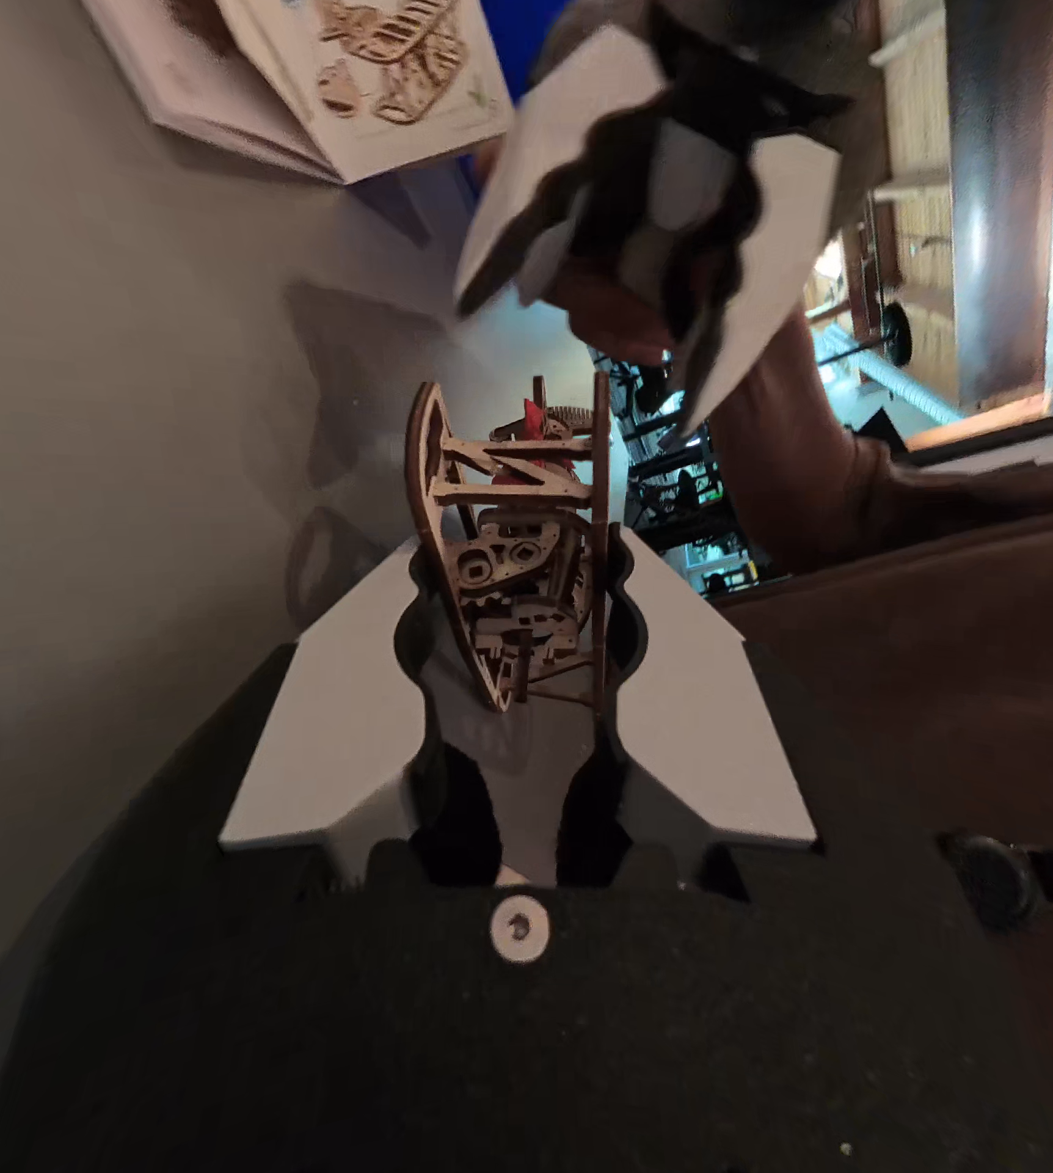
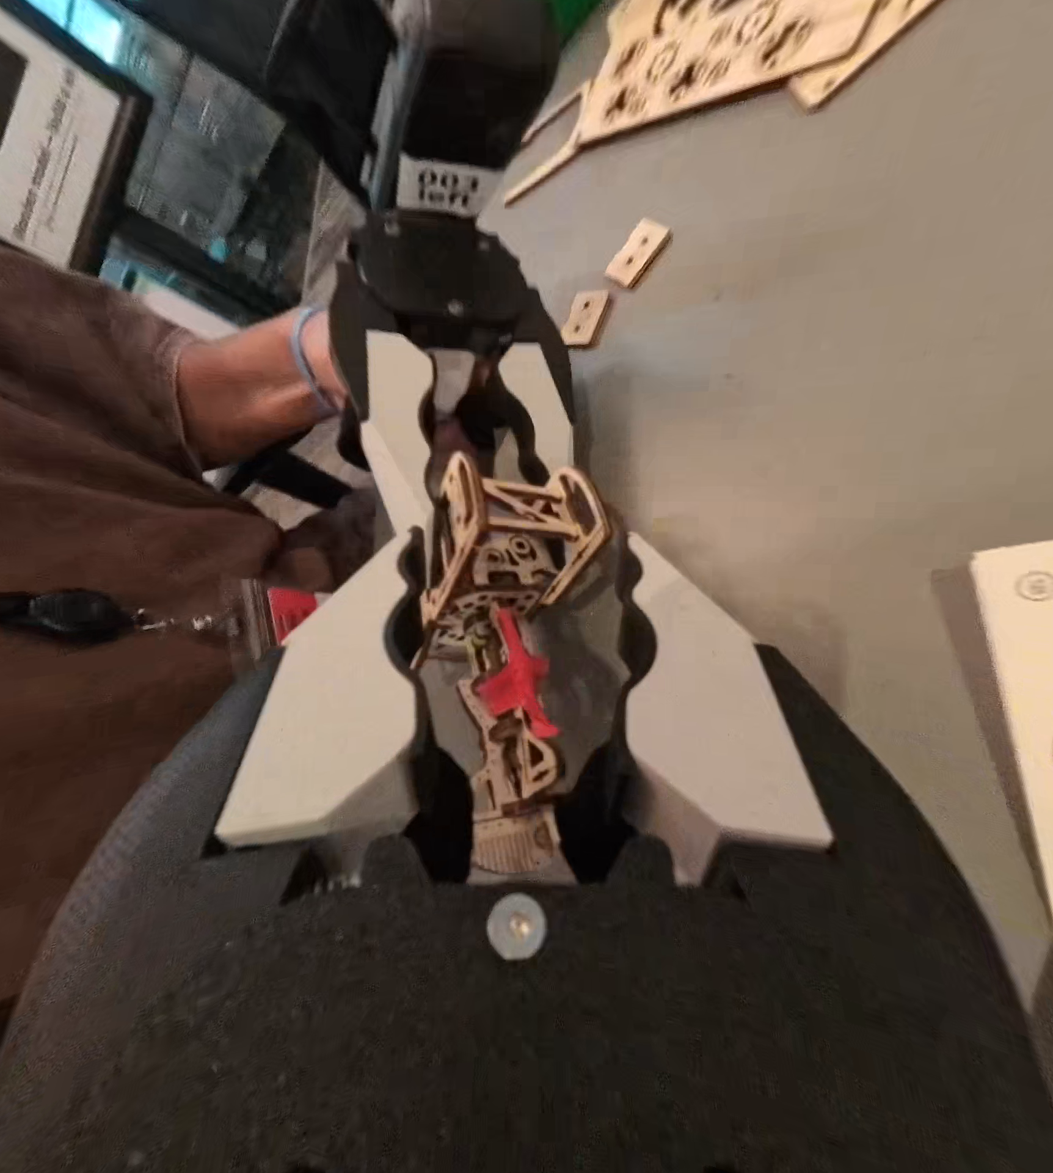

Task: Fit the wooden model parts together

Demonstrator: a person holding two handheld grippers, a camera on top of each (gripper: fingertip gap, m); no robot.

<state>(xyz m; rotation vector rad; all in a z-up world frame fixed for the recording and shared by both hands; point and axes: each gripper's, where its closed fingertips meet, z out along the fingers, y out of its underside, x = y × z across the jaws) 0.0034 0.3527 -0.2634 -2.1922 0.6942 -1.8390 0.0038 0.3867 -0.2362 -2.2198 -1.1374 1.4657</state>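
Note:
A partly built wooden model (image 1: 511, 571) of laser-cut frames and gears, with a red piece (image 2: 514, 689) inside it, hangs above the grey table. My left gripper (image 1: 514, 539) is shut on the model's two side plates. In the right wrist view the left gripper (image 2: 498, 482) holds the model's (image 2: 511, 539) far end. My right gripper (image 2: 524, 536) is open, its fingers straddling the model's gear end with gaps on both sides. In the left wrist view the right gripper (image 1: 581, 365) is blurred, just above the model's top.
Wooden part sheets (image 2: 701, 63) and two small rectangular pieces (image 2: 638, 254) lie on the grey table (image 2: 828, 381). An instruction booklet (image 1: 352, 82) lies at the back and a printed sheet (image 2: 1050, 698) at the right. A person's hand (image 2: 245, 393) and brown sleeve are at the left. The gap from one gripper's tips to the other's is roughly 5 cm.

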